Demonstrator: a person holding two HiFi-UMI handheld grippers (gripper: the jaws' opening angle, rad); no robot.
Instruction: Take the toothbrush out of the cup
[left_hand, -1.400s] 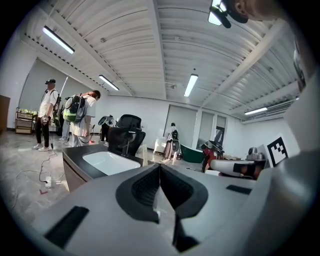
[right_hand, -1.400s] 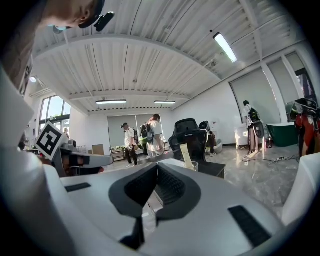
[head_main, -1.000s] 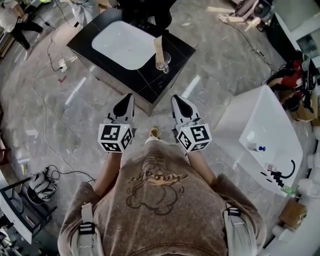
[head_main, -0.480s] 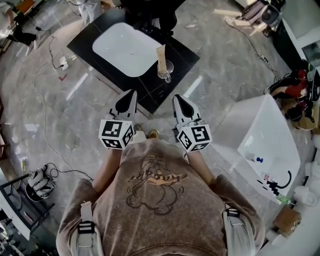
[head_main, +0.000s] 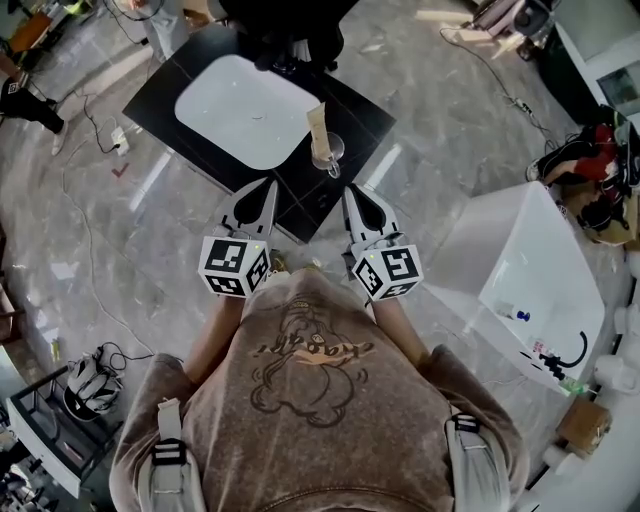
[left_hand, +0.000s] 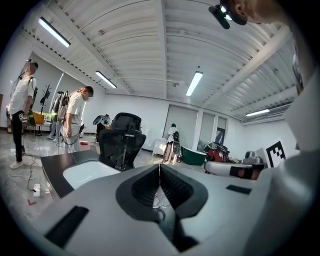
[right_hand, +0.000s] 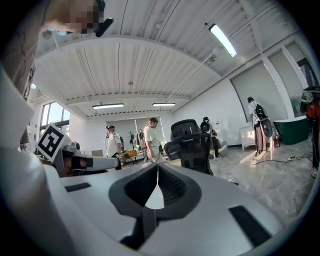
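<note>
Looking steeply down, we see our brown shirt (head_main: 310, 400) nearest, then a gripper in each hand, held side by side above the grey marble floor (head_main: 130, 230). The fingers of the left gripper (head_main: 266, 190) are clenched together on nothing. Those of the right gripper (head_main: 353, 195) are likewise pressed together and empty. Both tips point at the near edge of a black surface (head_main: 350, 105). On that surface, just beyond and between the two grippers, stands a clear cup (head_main: 328, 153). The pale toothbrush (head_main: 318, 122) sits upright inside it, touched by neither gripper. Left of the cup lies a white basin (head_main: 240, 95). Farthest away, a black office chair (head_main: 290, 30) stands behind the surface.
</note>
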